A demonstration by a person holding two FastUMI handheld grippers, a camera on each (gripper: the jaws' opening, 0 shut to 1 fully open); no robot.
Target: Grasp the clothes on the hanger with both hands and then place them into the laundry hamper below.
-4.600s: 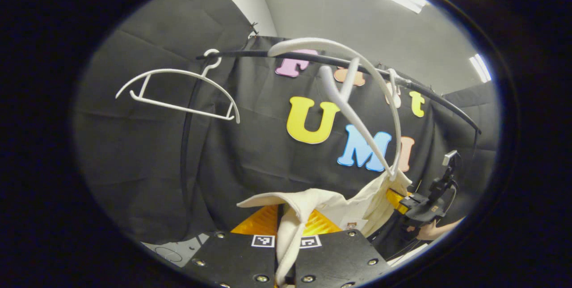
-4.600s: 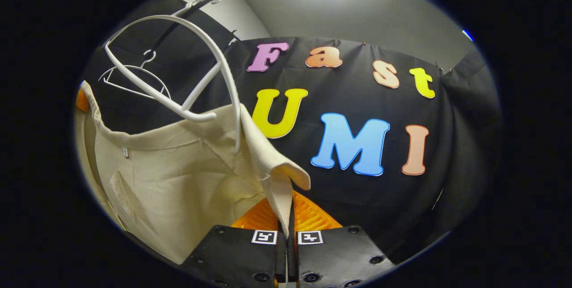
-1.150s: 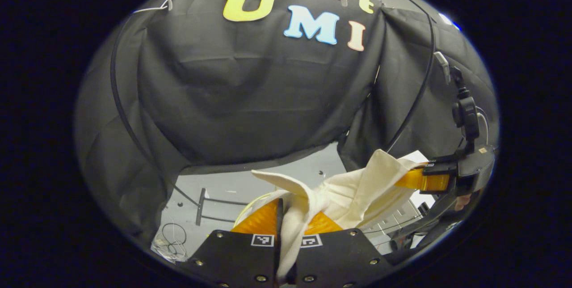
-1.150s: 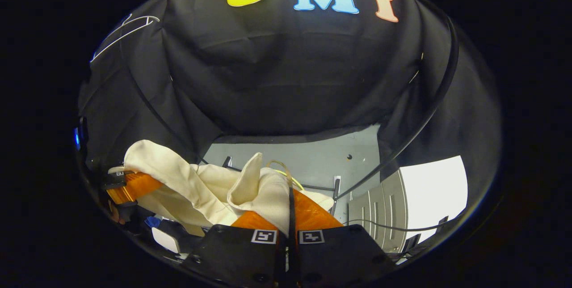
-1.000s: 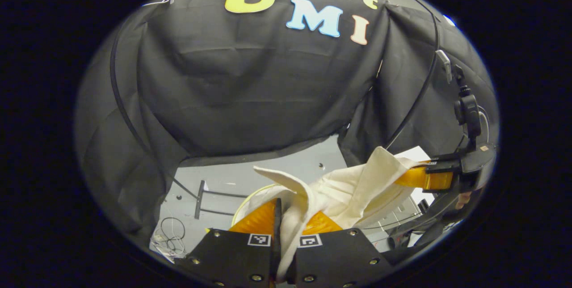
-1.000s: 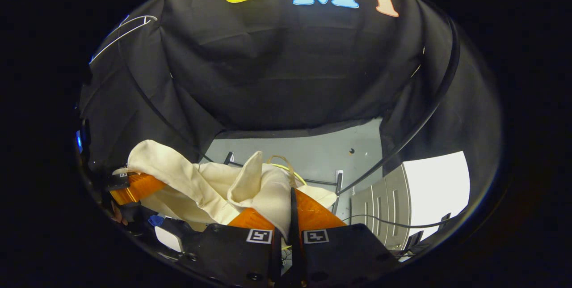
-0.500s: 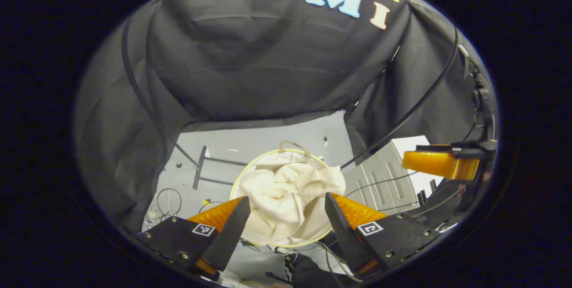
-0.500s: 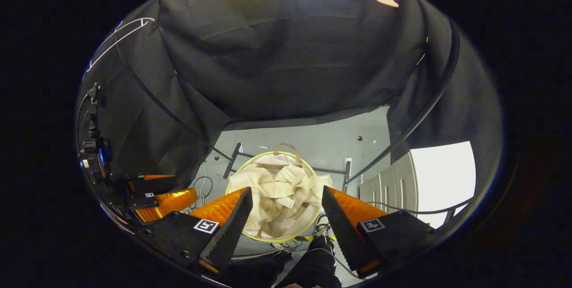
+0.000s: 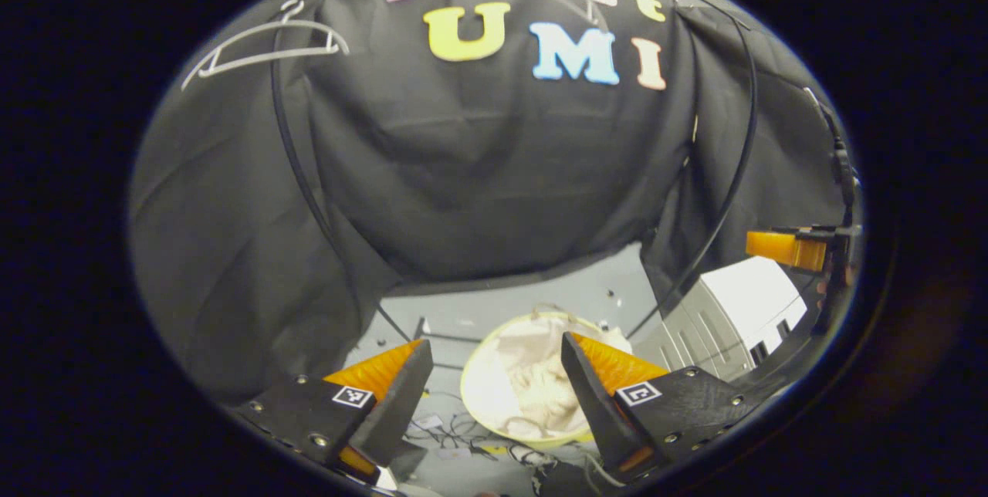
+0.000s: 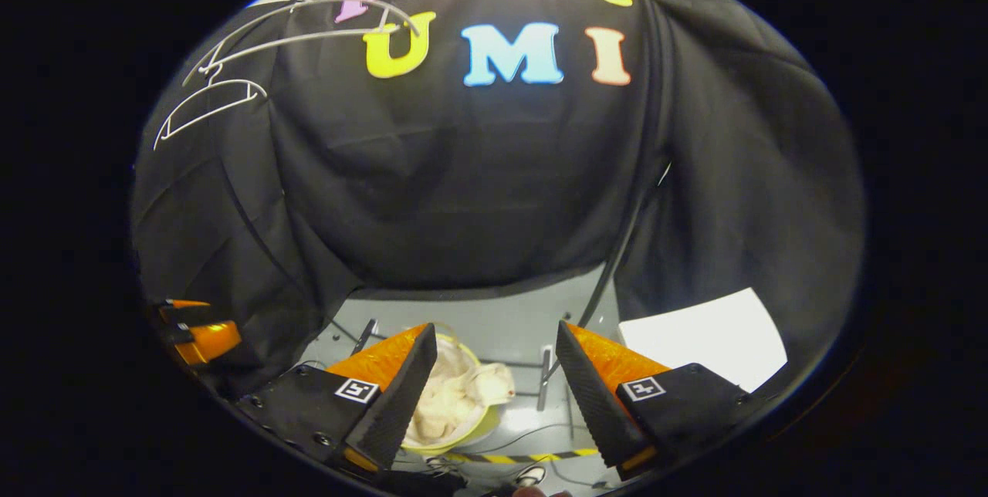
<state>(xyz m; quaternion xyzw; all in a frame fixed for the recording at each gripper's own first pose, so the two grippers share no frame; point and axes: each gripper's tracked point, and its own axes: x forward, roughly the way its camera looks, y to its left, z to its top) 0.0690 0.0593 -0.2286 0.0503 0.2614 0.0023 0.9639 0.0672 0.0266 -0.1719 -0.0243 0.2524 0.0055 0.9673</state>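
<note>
Where black cloth wall [image 9: 478, 173] meets grey floor [image 9: 502, 304], round hamper [image 9: 482, 412] cradles crumpled cream clothes [image 9: 540, 381], left gripper [image 9: 494, 381] and right gripper [image 10: 494, 373] both spread wide, empty.

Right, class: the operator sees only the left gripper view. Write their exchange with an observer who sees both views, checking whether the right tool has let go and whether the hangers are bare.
Operator: I see the right tool side-on at my edge. Is it open?
Observer: Yes. In the right gripper view the right tool has its fingers spread wide, gripping nothing.
Operator: Is anything left on the hangers? I make out one clearly.
Observer: The right gripper view shows two white hangers at upper left, both bare.
</note>
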